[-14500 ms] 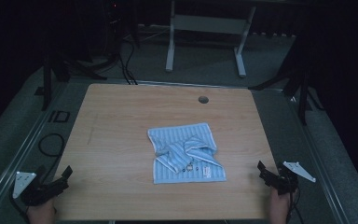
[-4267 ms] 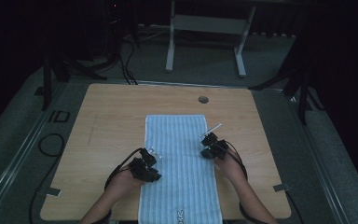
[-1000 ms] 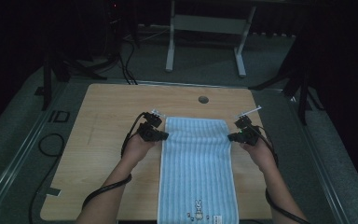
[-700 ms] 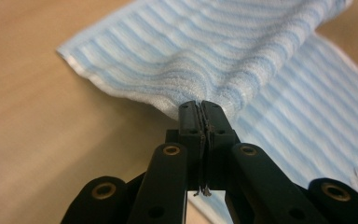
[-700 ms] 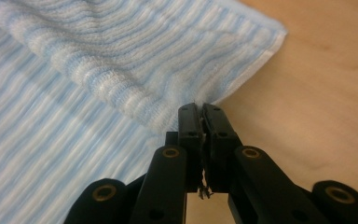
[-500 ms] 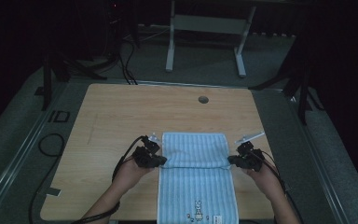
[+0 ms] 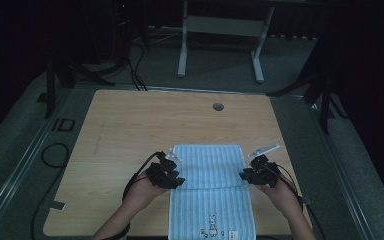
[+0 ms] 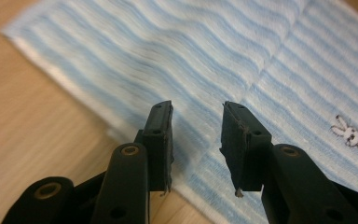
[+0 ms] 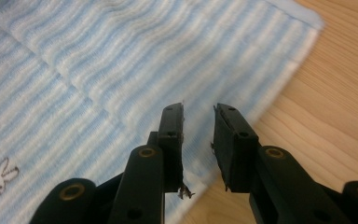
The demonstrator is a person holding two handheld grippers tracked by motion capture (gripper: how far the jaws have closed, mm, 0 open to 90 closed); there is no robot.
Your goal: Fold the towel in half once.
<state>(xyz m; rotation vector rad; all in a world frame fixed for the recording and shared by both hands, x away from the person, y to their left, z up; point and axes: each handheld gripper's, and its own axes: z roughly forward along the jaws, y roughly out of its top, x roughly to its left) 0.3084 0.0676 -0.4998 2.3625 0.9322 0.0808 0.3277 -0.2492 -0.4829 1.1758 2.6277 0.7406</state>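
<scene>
A dim room with dark grey floor surrounds a pale wooden table [image 7: 130, 130], which has a small round cable hole [image 7: 218, 106] toward its 12 o'clock edge. Beyond it stands a white metal frame [image 7: 220, 30].

A blue-and-white striped towel [image 7: 210, 172] lies on the near half of the table, its far part doubled toward the person so a folded layer sits on the lower one. The free edge of that layer runs across at mid-towel, and a small rabbit emblem [image 7: 212, 221] shows at the 6 o'clock end.

The left gripper [image 7: 172, 177] sits at the towel's 9 o'clock edge, where the layer's edge ends. In the left gripper view its jaws stand spread over the striped cloth, pinching nothing. The right gripper [image 7: 247, 175] sits at the 3 o'clock edge, mirrored. In the right gripper view its jaws are likewise parted, above the towel's border beside bare wood.

Likely risk: with both corners apparently let go, a gripper pulling away could snag the terry loops and drag the top layer askew. Threads cling to the right jaw's tip, which suggests catching is possible.
</scene>
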